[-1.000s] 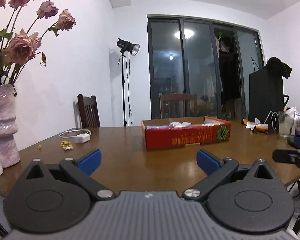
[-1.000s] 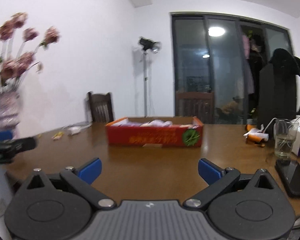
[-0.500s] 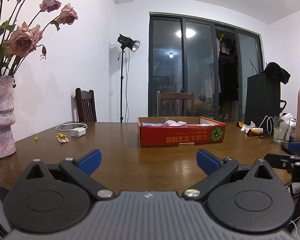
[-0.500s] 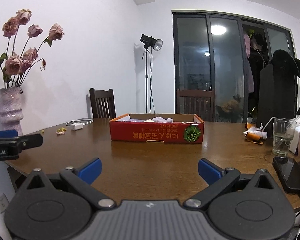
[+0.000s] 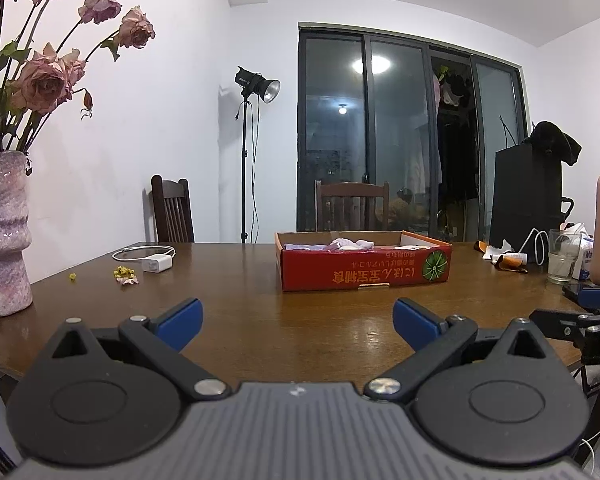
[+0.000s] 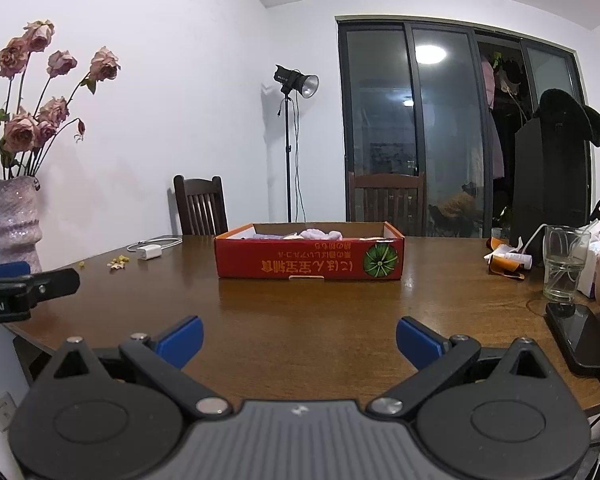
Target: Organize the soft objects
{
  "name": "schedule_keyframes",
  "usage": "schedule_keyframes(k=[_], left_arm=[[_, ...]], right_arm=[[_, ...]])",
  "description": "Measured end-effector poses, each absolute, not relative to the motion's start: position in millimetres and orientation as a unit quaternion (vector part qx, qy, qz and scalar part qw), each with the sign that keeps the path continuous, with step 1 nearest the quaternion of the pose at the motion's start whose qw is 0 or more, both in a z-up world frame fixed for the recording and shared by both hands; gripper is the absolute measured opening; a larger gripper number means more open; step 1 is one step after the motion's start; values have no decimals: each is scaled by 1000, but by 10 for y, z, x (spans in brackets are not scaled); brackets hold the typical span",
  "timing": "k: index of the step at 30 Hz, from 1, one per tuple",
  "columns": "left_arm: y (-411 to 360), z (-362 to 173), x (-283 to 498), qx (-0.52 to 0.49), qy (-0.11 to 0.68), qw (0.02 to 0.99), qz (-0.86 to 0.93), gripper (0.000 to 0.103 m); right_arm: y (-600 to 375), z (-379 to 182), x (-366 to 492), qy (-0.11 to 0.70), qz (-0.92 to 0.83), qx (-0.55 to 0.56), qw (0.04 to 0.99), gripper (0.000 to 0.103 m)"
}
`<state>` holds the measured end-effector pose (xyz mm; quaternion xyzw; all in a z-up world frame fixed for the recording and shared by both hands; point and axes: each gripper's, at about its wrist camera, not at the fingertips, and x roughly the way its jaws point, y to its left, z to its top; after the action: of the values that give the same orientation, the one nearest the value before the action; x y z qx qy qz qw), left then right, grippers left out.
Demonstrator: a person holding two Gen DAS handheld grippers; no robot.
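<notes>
While you hold both tools low at the near edge of the table, the left gripper and the right gripper stand spread wide, empty. The soft pieces — pale, folded or bunched, hard to tell — lie inside the red box at mid-table, well apart from both grippers. That fits a sorted box or one waiting to be sorted — you cannot judge which from here.
</notes>
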<state>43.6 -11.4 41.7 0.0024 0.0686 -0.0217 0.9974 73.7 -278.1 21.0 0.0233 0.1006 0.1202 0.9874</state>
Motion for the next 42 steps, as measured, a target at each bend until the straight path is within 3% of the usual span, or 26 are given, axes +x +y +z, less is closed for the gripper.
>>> schedule_keyframes(k=[42], left_arm=[[-81,373,476,8,74,997,-21,103]], right_arm=[[-2815,175,759,105,119,36,987,103]])
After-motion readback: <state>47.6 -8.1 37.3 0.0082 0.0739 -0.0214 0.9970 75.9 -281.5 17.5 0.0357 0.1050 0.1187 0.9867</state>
